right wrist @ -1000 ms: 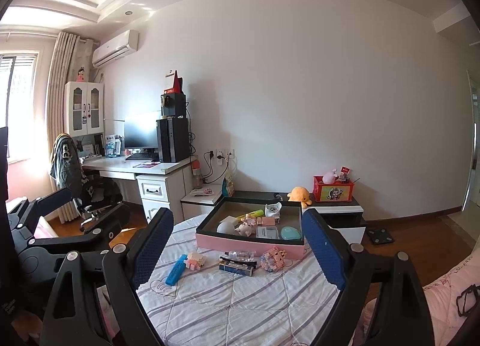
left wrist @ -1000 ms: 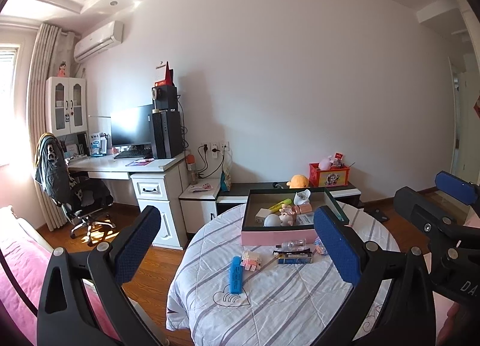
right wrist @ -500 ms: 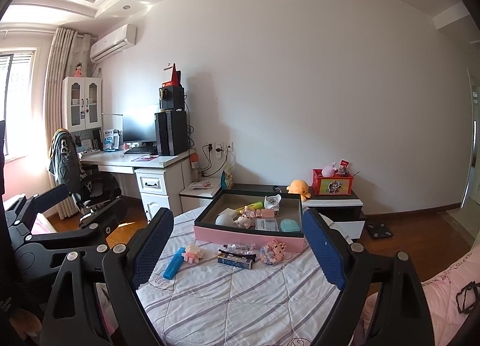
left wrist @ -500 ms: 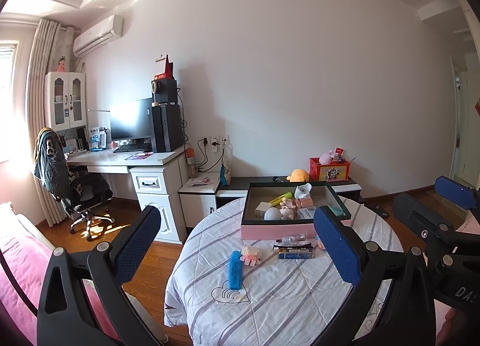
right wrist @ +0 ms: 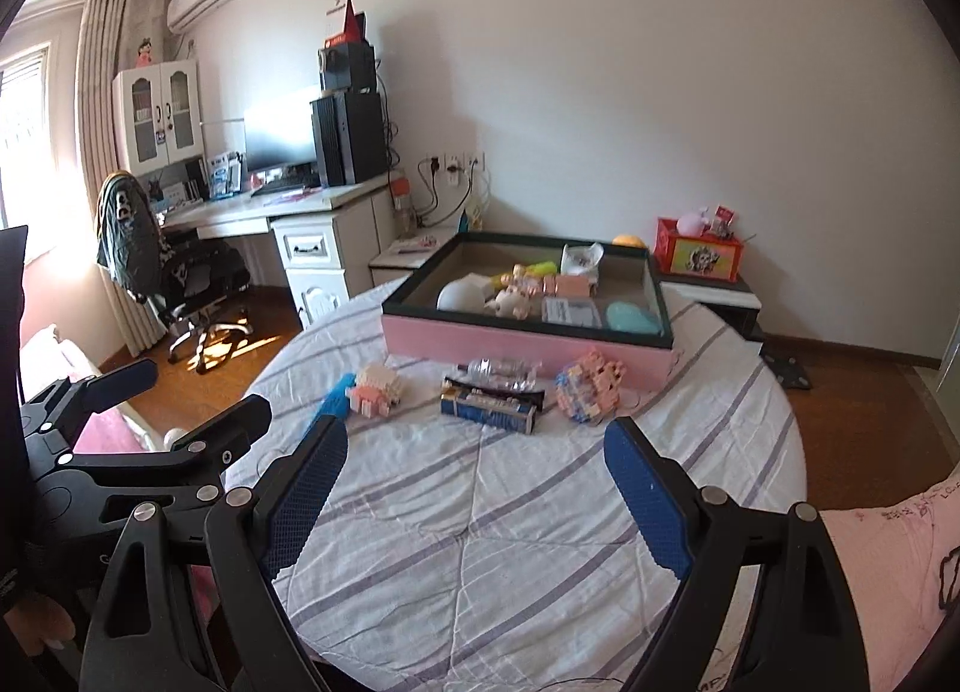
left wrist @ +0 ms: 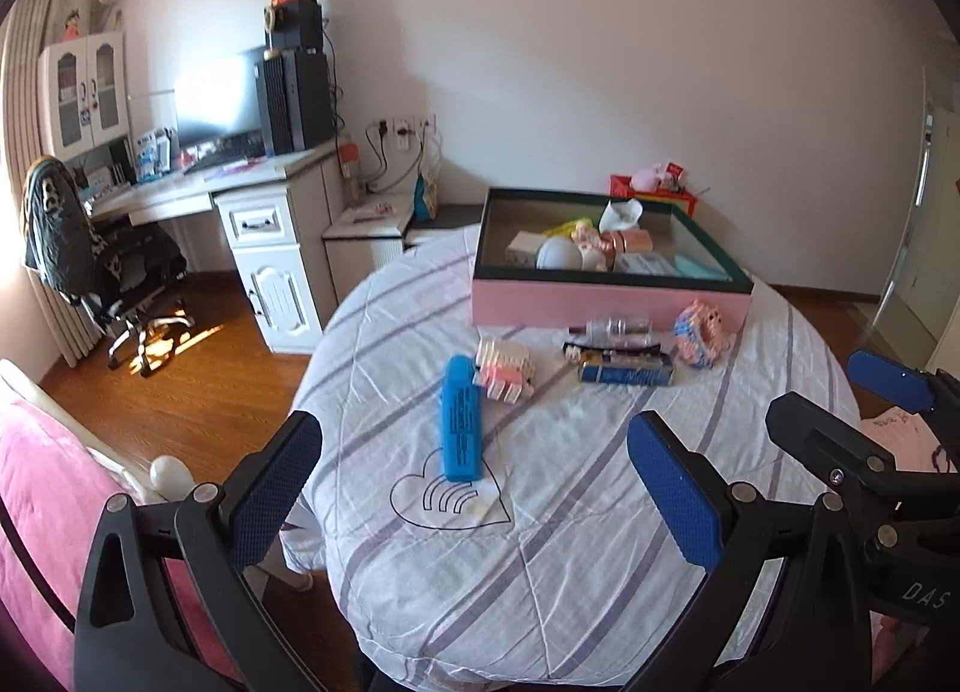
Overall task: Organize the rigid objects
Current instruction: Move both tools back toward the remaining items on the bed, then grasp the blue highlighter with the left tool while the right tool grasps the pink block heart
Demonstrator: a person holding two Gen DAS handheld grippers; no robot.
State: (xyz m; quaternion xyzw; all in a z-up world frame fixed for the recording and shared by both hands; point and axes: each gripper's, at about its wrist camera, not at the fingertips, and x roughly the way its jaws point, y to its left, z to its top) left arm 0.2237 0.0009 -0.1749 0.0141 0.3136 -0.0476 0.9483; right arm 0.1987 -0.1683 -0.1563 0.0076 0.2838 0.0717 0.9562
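Striped bedding covers the round table (left wrist: 540, 542), and near its far edge stands a pink box (left wrist: 606, 305) holding a white dome, small figures and a teal case. Before it lie a blue bar (left wrist: 461, 419), block toys and a dark packet (right wrist: 487, 410). Only the right view shows the orange plush behind. Both the left gripper (left wrist: 474, 503) and the right gripper (right wrist: 477, 488) gape wide, empty.
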